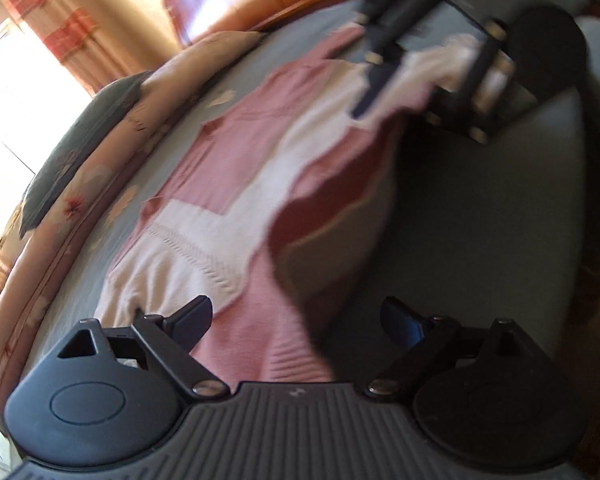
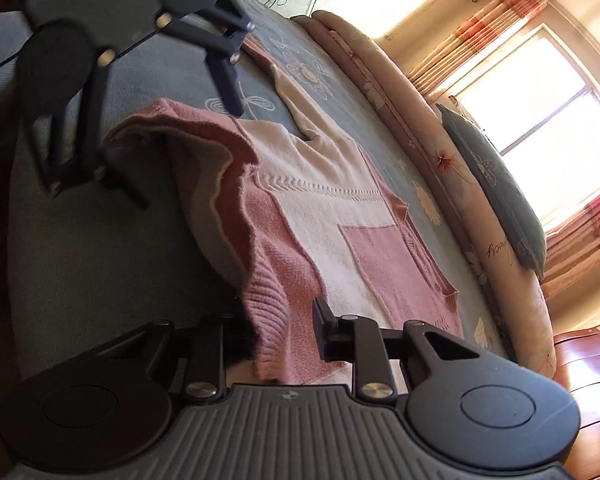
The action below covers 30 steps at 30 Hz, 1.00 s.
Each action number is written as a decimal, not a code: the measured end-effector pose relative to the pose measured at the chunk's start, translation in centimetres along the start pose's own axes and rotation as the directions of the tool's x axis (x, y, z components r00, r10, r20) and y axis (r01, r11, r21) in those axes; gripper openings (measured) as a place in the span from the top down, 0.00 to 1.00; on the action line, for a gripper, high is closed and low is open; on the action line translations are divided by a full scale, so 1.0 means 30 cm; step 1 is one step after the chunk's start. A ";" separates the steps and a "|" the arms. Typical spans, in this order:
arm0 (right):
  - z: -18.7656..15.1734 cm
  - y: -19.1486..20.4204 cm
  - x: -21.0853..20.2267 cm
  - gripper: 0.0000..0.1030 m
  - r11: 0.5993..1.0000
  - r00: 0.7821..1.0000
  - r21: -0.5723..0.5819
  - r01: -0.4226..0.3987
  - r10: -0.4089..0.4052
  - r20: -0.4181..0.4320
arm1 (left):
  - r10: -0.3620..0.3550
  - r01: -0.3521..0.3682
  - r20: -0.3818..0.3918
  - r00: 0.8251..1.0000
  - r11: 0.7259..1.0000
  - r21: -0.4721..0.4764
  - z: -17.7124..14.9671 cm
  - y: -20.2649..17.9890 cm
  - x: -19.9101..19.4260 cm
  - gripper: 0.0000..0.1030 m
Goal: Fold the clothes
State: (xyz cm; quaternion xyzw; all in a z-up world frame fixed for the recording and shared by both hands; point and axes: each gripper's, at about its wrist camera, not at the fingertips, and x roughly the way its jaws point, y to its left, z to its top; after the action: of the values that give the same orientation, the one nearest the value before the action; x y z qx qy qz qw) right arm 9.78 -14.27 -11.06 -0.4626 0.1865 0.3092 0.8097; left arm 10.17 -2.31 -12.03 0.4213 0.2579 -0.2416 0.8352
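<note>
Lying flat on the grey-blue flower-embroidered bedspread [image 2: 172, 80] is a pink and cream knitted sweater [image 2: 320, 208], with its near edge draped over the side of the bed. One ribbed pink hem corner of the sweater is seen between the fingers of the right gripper [image 2: 284, 320]; these fingers are drawn in narrow around the knit, and the fabric appears to be pinched by them. The left gripper [image 1: 296, 320] is held at the opposite end of the sweater, its fingers spread wide, with the pink ribbed edge between them and not clamped. Beyond the sweater, a peach floral rolled quilt [image 2: 432, 136] and a grey pillow [image 2: 496, 184] are noted, with red-banded curtains [image 2: 480, 28] behind.
</note>
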 end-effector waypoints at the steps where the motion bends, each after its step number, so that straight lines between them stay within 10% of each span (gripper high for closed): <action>1: -0.004 0.010 0.006 0.68 1.000 1.000 -0.007 0.007 -0.007 -0.007 | 0.004 -0.004 -0.003 1.000 0.999 0.036 0.001 -0.028 0.005 0.11; 10: -0.019 0.076 -0.022 0.93 0.998 0.999 -0.059 0.035 -0.035 -0.014 | 0.181 -0.169 -0.054 0.982 0.968 0.184 -0.014 -0.077 0.021 0.16; 12: -0.013 0.059 -0.044 0.94 0.999 0.999 -0.041 0.031 -0.031 -0.008 | 0.193 -0.176 -0.072 0.978 0.964 0.197 -0.022 -0.069 0.012 0.60; 14: -0.006 0.047 -0.066 0.94 0.999 0.999 -0.037 0.034 -0.034 -0.006 | 0.215 -0.200 -0.066 0.974 0.961 0.192 -0.018 -0.053 -0.013 0.83; 18: 0.016 0.029 -0.107 0.94 0.998 0.999 -0.056 0.041 -0.041 -0.002 | 0.275 -0.262 -0.022 0.961 0.935 0.240 -0.011 -0.031 -0.087 0.94; 23: 0.029 0.024 -0.160 0.95 0.997 0.999 -0.072 -0.041 0.040 -0.011 | 0.265 -0.249 -0.005 0.964 0.910 0.332 -0.015 -0.021 -0.193 0.94; 30: 0.003 0.123 -0.125 0.94 0.963 0.963 -0.074 -0.257 0.249 -0.108 | 0.078 -0.027 -0.125 0.989 0.932 0.362 -0.080 -0.081 -0.196 0.86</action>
State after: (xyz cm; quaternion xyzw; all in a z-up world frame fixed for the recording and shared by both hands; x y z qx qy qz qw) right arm 4.53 -14.00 -11.15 -0.4845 0.2697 0.3951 0.7324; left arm 3.69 -0.50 -10.95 0.5893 0.2549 -0.2327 0.7304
